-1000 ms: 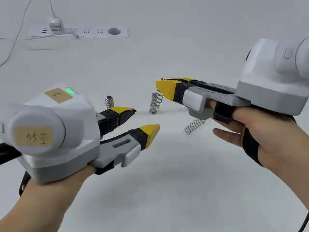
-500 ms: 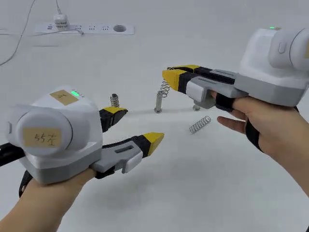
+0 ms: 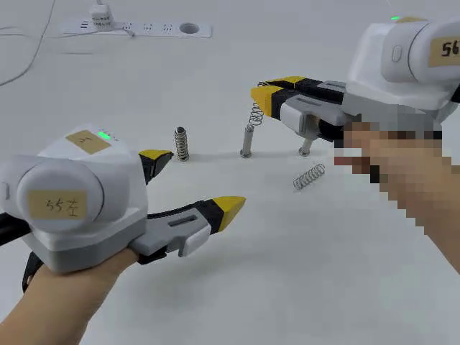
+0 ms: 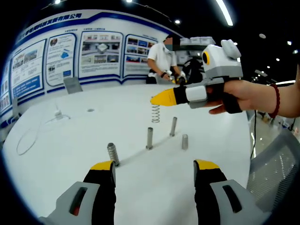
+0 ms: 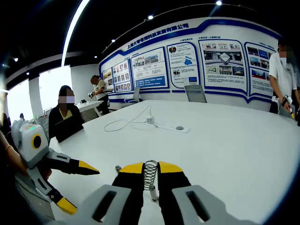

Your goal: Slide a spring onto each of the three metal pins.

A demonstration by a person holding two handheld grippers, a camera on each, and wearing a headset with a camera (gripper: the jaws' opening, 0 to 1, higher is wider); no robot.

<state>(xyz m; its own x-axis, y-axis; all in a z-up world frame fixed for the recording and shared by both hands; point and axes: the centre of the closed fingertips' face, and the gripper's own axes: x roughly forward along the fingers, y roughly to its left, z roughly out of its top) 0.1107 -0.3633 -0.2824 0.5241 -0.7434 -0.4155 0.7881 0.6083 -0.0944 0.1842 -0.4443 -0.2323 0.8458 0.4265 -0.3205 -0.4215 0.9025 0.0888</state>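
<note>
Springs number three in the head view. The held spring (image 3: 255, 115) hangs pinched by its upper coils between the closed-in jaws of the right gripper (image 3: 261, 99), with its lower end just above the middle pin (image 3: 246, 141). The seated spring (image 3: 181, 144) is coiled around the left pin (image 3: 180, 132). The loose spring (image 3: 309, 176) lies on its side on the white table (image 3: 237, 287), near the bare right pin (image 3: 305, 148). That makes three pins, one of them dressed. The left gripper (image 3: 192, 180) hovers low with its jaws spread wide and nothing between them. A power strip (image 3: 136, 29) lies at the far edge.

In the left gripper view, that gripper's own jaws stand well apart. Beyond them the held spring (image 4: 155, 112) dangles from the right gripper (image 4: 160, 98) over the middle pin (image 4: 149, 138). The seated spring (image 4: 112, 153) and the right pin (image 4: 173, 126) flank it. A short grey piece beside them is probably the loose spring seen endwise, but it is too small to be sure.

In the right gripper view, the held spring (image 5: 150, 173) stands upright between the pinching jaws, with the middle pin (image 5: 153, 192) right under its lower end. The left gripper (image 5: 78, 186) waits alongside, jaws parted.

The second spring looks to be mid-threading. The next move calls for centring its bore on the pin tip, lowering it straight and then letting go. After that the loose spring goes on the right pin.
</note>
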